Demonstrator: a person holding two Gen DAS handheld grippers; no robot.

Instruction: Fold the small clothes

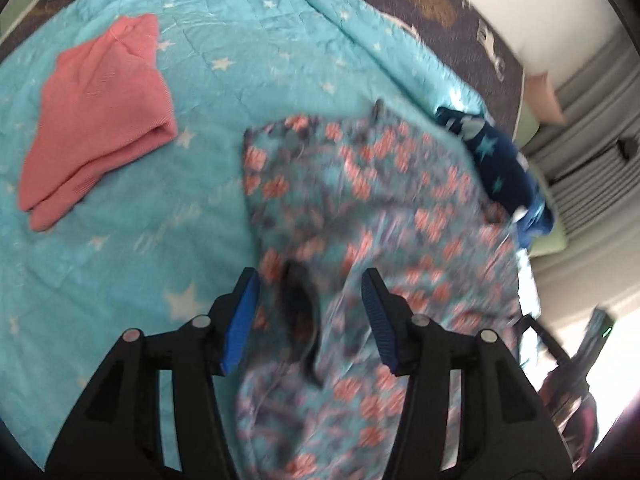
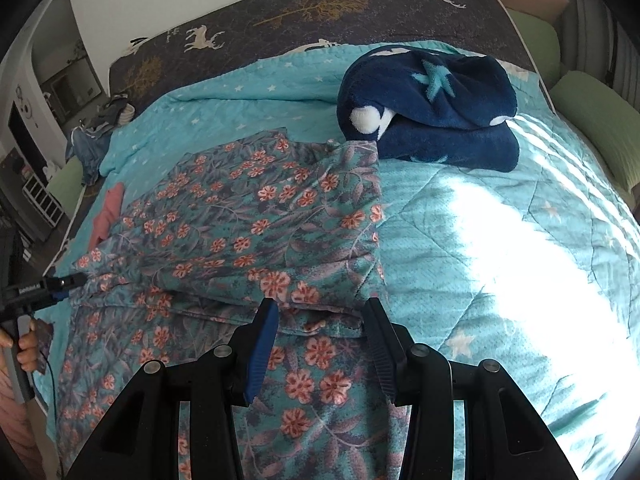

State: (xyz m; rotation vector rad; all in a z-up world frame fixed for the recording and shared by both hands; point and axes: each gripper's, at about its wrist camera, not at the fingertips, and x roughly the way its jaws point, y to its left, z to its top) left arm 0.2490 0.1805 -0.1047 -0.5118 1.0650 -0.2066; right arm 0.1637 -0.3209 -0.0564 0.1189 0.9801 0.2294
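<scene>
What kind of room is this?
Most likely a bedroom: a bed with a turquoise star quilt, green pillows along its edge, and clothes such as a floral garment laid out.

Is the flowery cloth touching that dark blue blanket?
Touching. In the right wrist view, the flowery cloth's far corner lies against the blue blanket's edge.

Bare quilt [image 2: 500,240] right of floral garment [image 2: 256,216] (navy blanket [image 2: 432,120] beyond).

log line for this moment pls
step: folding floral garment | left claw: open, above it | right claw: open at fold edge | pink garment: already folded
</scene>
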